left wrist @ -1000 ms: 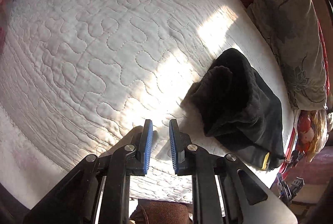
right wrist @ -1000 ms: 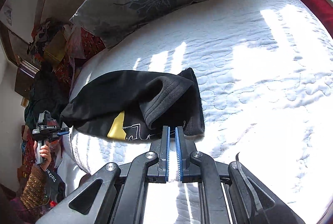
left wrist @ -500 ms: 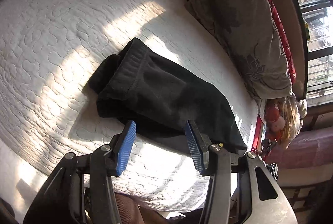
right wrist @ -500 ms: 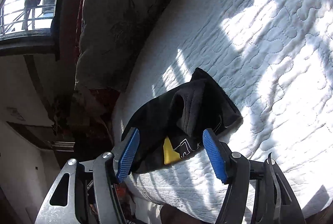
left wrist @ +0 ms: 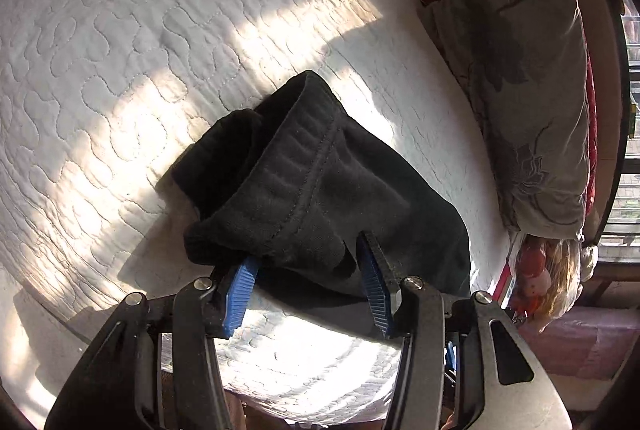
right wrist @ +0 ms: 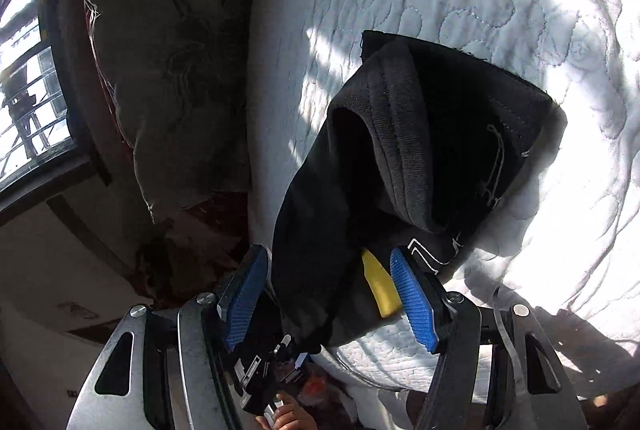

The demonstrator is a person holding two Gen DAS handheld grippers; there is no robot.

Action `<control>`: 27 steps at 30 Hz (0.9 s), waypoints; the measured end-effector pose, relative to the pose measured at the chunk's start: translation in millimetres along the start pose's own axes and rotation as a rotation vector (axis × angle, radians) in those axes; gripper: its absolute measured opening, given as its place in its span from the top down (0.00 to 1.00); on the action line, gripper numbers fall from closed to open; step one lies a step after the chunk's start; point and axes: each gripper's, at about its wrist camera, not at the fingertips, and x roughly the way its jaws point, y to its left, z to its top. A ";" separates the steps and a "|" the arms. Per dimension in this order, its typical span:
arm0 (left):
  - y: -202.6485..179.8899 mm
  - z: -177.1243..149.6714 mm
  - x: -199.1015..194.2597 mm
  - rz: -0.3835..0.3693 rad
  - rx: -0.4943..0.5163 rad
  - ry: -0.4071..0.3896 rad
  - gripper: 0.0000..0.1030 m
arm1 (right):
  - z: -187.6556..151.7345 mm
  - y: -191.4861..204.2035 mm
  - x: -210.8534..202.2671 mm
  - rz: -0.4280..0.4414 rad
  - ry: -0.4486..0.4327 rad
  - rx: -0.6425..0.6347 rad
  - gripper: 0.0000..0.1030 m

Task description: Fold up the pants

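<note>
Left wrist view: showed the left gripper (left wrist: 306,272) spread wide at the near edge of the pants (left wrist: 320,190), one blue pad tucked under the rolled cuff, the other pressed against the cloth further right, nothing yet pinched. Found the pants bundled in a thick black stack on the white quilt (left wrist: 120,70), close to the bed's near edge, with the floral pillow (left wrist: 528,102) well apart toward the window.

Right wrist view: showed the right gripper (right wrist: 330,280) likewise wide, straddling the other end of the pants (right wrist: 400,158) where the yellow print (right wrist: 378,286) peeked out between the pads.

Judged as the moment before a two-handed pinch on the bundle. Best done by pushing each lower finger fully beneath every layer, not just the top flap, then closing firmly on the whole thickness. Worth checking that the loose ribbed cuff got caught inside the left pinch, otherwise likely to flop open on the lift. Better to close both sides together and keep them level, so the stack stayed square rather than sliding apart.
</note>
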 end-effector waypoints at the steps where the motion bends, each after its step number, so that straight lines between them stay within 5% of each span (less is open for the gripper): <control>1: -0.4 1.9 1.2 0.004 -0.006 0.001 0.54 | 0.7 -0.1 0.9 0.002 -0.002 0.002 0.36; 4: -3.7 5.2 0.3 0.015 -0.004 -0.012 0.66 | 4.1 0.1 -3.4 0.019 -0.034 0.007 0.35; 11: -0.8 6.8 6.4 0.011 -0.016 0.017 0.66 | 20.6 -1.4 -5.7 0.040 -0.107 0.113 0.33; 16: 0.9 10.7 7.4 0.015 -0.038 0.028 0.66 | 29.7 -19.6 -7.3 0.093 -0.195 0.304 0.36; 19: -0.6 13.4 7.8 0.040 -0.041 0.029 0.75 | 32.6 -41.0 -14.3 0.116 -0.257 0.382 0.74; 20: -1.3 13.9 7.5 0.053 -0.040 0.025 0.84 | 33.5 -47.8 -15.1 0.138 -0.270 0.401 0.94; 22: -0.7 17.4 6.9 0.054 -0.042 0.027 0.90 | 34.0 -49.5 -16.6 0.158 -0.279 0.370 0.97; 27: -9.8 25.1 0.8 0.070 -0.005 0.002 0.96 | 34.6 -3.4 -33.2 0.076 -0.291 0.054 0.97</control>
